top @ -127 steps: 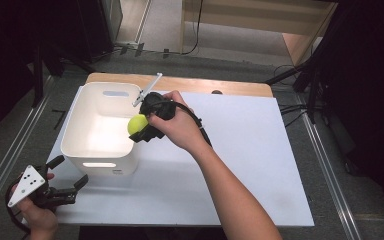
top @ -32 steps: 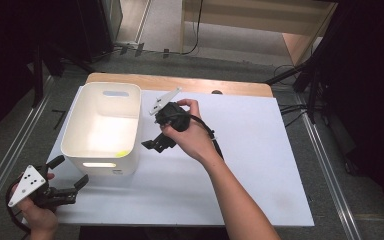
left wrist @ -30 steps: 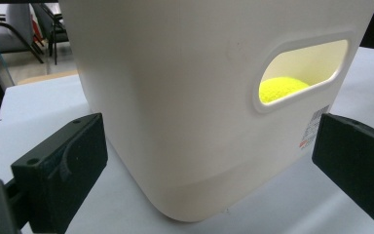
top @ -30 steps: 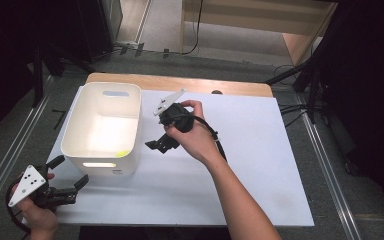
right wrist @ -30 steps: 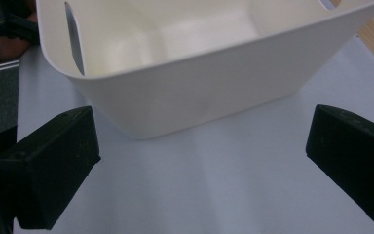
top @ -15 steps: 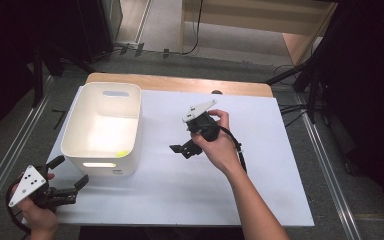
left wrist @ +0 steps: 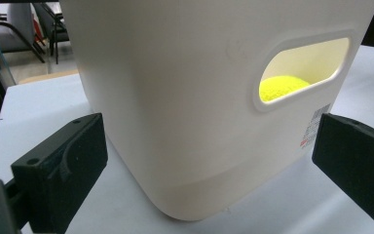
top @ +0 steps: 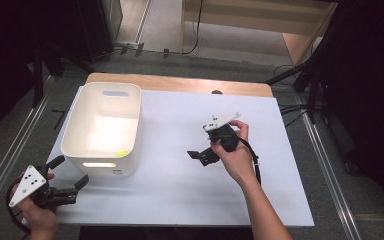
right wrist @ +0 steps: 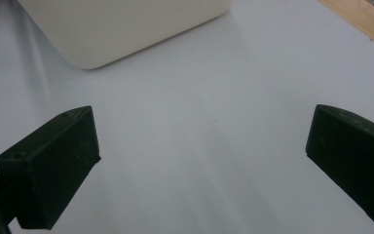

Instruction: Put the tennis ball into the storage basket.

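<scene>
Where ball (left wrist: 283,86) lies, bin (top: 102,127) walls surround it.

Nothing here can be read. The one label you face sits on the white bin (left wrist: 185,97), low on its wall just ahead of your left gripper's (left wrist: 209,161) far jaw: a small sticker (left wrist: 316,124) with a barcode and a red mark, its print too small to make out.

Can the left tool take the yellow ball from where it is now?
Probably not directly. The yellow ball lies inside the white bin, and the left tool sits low outside the bin's wall, open. It would likely have to rise over the rim first.
</scene>
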Demonstrator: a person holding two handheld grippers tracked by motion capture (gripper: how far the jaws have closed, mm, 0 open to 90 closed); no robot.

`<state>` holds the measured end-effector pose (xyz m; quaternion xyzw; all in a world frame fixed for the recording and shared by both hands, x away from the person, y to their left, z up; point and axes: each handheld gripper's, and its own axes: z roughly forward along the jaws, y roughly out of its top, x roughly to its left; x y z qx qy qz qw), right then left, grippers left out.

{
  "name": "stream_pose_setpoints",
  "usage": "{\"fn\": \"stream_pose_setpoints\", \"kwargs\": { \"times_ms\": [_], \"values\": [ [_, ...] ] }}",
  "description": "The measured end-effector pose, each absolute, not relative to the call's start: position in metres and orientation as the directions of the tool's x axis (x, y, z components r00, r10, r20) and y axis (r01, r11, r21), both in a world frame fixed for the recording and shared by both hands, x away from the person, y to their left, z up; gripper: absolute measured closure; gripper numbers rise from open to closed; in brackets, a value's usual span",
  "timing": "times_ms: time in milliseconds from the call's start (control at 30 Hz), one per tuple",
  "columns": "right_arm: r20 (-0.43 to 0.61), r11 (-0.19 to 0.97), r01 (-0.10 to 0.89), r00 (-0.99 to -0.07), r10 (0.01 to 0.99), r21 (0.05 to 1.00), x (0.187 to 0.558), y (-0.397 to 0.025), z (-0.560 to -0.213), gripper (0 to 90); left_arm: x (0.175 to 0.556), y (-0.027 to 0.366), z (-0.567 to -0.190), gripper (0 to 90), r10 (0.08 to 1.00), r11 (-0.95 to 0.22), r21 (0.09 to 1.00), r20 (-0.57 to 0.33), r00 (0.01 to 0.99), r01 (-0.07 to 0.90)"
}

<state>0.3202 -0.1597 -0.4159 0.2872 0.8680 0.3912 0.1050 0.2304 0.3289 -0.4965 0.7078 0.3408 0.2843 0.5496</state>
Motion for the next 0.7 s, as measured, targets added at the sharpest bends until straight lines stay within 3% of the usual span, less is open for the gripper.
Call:
{"fn": "stream_pose_setpoints", "kwargs": {
  "times_ms": [700],
  "values": [
    [0.080,0.397,0.468,-0.720,0.690,0.789,0.283,-0.235,-0.450,0.0,0.230,0.328,-0.497,0.0,0.797,-0.174,0.970,0.037,0.603,0.170]
  ]
}}
